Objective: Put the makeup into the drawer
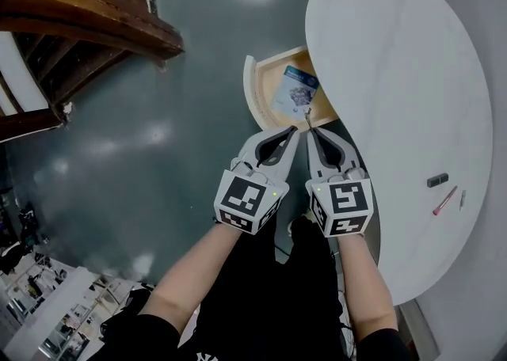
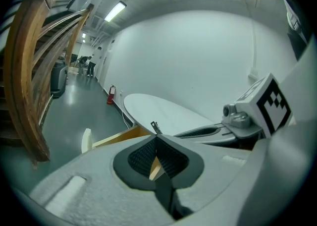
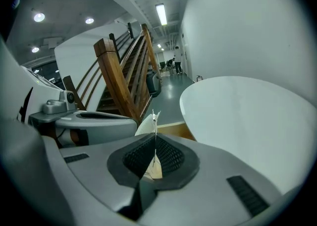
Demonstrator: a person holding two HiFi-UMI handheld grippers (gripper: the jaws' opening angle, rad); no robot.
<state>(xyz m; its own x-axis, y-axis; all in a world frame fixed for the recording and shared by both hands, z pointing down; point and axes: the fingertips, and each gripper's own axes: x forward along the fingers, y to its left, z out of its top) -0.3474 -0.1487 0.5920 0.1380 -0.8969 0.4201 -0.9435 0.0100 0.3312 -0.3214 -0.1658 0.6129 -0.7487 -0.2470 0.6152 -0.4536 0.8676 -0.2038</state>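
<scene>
"What's leftmost?"
"A wooden staircase (image 1: pixel 71 11), then the left tool (image 1: pixel 294 131), jaws pressed together."
"The makeup packet (image 1: pixel 295 92)?"
"Over the open drawer (image 1: pixel 252 90), its edge pinched in the right tool (image 1: pixel 310 131). The counter (image 1: pixel 396 74) overhangs the drawer; a pink stick (image 1: pixel 444 201) lies far right."

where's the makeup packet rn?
Head view, centre: the blue-and-white packet is over the open wooden drawer at the left edge of the white table, its near corner pinched in the right claw.
</scene>
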